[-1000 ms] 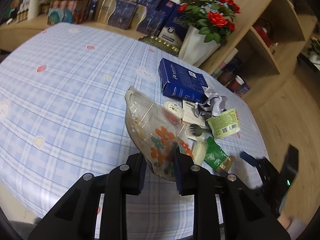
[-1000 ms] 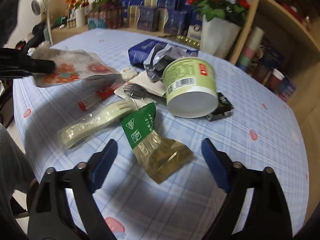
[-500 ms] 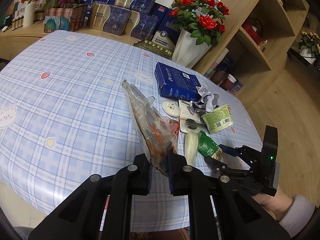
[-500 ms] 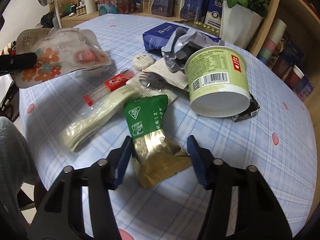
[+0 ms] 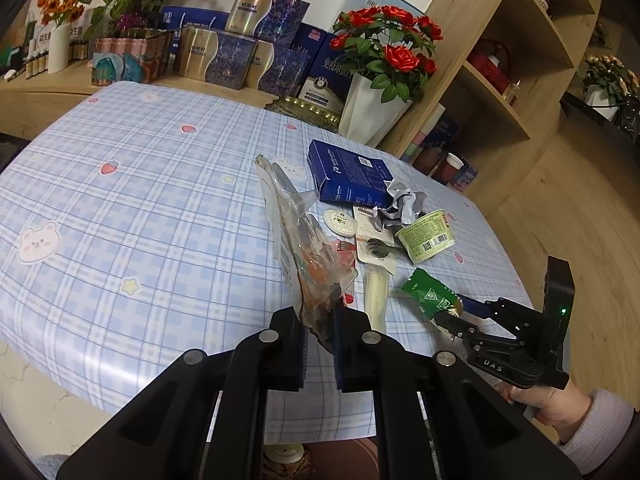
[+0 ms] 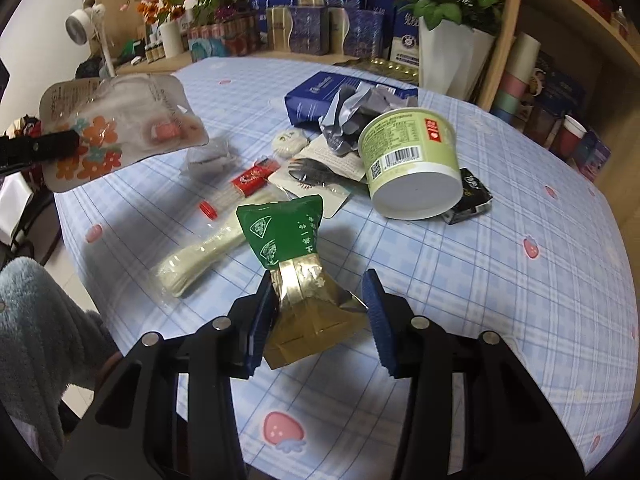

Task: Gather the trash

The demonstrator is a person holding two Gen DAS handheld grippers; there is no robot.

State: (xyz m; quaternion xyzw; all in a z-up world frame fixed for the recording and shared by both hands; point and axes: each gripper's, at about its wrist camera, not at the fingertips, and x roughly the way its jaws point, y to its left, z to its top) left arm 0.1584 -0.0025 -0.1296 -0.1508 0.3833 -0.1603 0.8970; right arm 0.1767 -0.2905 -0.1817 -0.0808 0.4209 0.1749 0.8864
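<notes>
My left gripper (image 5: 319,332) is shut on a clear plastic bag with orange flowers (image 5: 304,248), held above the table; the bag also shows at the left of the right wrist view (image 6: 120,132). My right gripper (image 6: 318,316) straddles the gold end of a green and gold packet (image 6: 296,264), jaws partly closed, with a gap on the right side; the gripper (image 5: 452,314) and the packet (image 5: 430,292) also show in the left wrist view. More trash lies beyond: a tipped green cup (image 6: 412,160), crumpled grey foil (image 6: 360,116), a blue box (image 6: 320,96), a pale wrapped sleeve (image 6: 200,256).
The table (image 6: 520,300) has a blue checked cloth. A red-capped tube (image 6: 236,192), a round white disc (image 6: 290,142) and a black sachet (image 6: 472,196) lie among the trash. A white vase of red roses (image 6: 452,56) and gift boxes (image 6: 312,28) stand behind. Wooden shelves (image 5: 500,80) stand at right.
The right gripper has moved forward over the green and gold packet and narrowed around its gold end. The left gripper has drawn back and up with the bag.
</notes>
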